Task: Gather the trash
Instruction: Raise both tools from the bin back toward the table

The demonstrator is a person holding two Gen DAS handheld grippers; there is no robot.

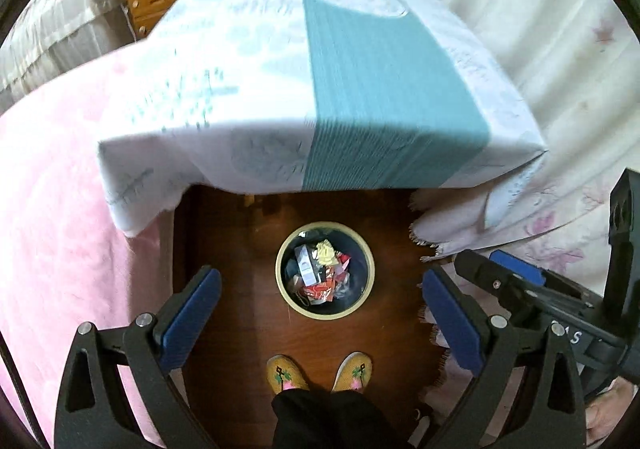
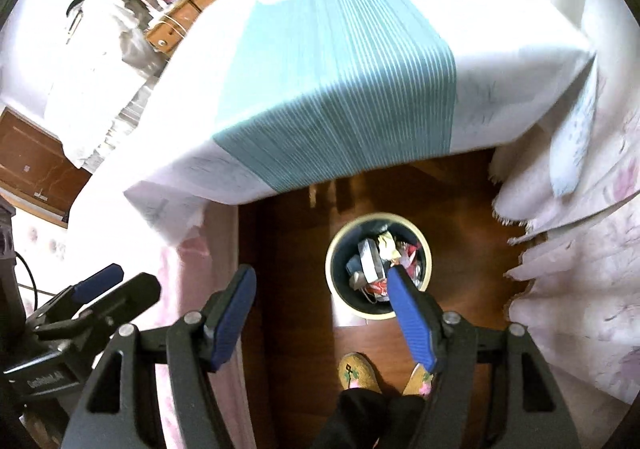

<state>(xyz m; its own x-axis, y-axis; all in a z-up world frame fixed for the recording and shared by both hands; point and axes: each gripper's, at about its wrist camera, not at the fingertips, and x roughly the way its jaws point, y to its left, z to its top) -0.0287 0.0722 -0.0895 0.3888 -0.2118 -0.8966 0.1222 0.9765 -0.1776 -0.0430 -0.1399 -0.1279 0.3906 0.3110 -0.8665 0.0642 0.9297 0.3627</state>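
Both grippers, left [image 1: 320, 313] and right [image 2: 322, 313], hang spread and empty above the wastebasket [image 1: 325, 316] (already full of wrappers [image 1: 320, 269]) on the wood floor just beyond my slippers [image 1: 286, 373], so I'd scan the tablecloth [image 1: 240, 69] above it for leftover trash.

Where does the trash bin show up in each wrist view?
Left wrist: the trash bin sits low centre on the wooden floor, between the open blue fingers.
Right wrist: the trash bin sits right of centre, its near side hidden by the right-hand finger.
Shared landmark: the yellow slippers just below it.
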